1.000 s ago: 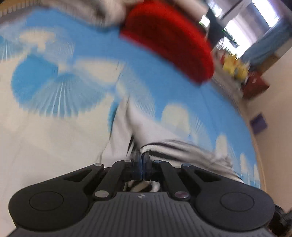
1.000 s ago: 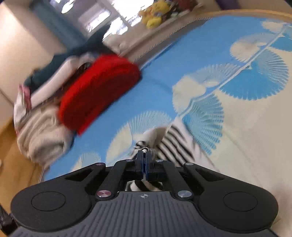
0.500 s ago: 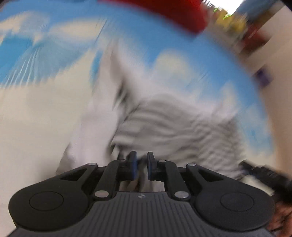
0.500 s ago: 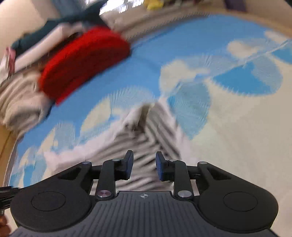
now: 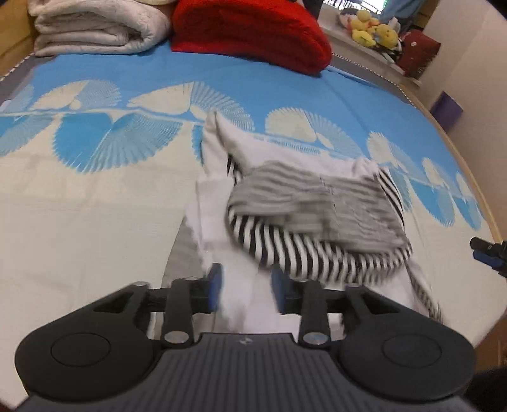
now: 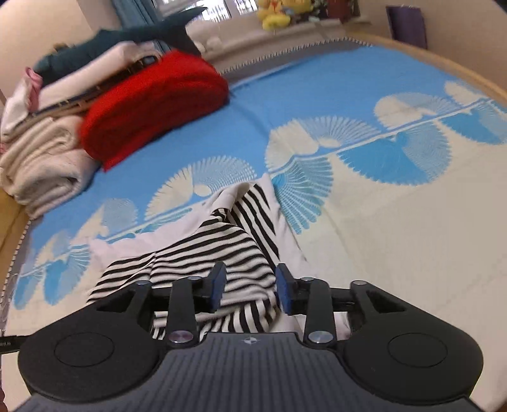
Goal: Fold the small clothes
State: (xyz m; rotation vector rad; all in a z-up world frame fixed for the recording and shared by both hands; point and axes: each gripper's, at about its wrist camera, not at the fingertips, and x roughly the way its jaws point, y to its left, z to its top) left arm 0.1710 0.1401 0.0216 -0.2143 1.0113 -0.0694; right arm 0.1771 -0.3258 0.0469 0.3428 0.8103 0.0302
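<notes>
A small white garment with black-and-white stripes [image 5: 317, 218] lies crumpled on the blue and cream bedspread [image 5: 95, 206], its striped part folded over the white part. My left gripper [image 5: 247, 286] hovers just short of its near white edge. Its jaws are opening, and the blue pads [image 5: 215, 285] press on nothing. In the right wrist view the same garment [image 6: 221, 247] lies under my right gripper [image 6: 250, 285]. Those jaws are opening too, with striped cloth showing in the gap but free of the pads [image 6: 283, 286]. The tip of the right gripper [image 5: 488, 253] shows at the left view's right edge.
A folded red blanket [image 5: 253, 28] and a cream blanket [image 5: 95, 28] lie at the bed's far end, with more stacked bedding and a dark teal plush [image 6: 126, 41]. Yellow plush toys [image 5: 374, 31] sit on a ledge beyond. The bed's wooden edge [image 5: 475, 177] curves along the right.
Both grippers were shut on the striped garment a second ago. They have let it go, opened and drawn back and upward. The garment now lies loose on the bedspread.
</notes>
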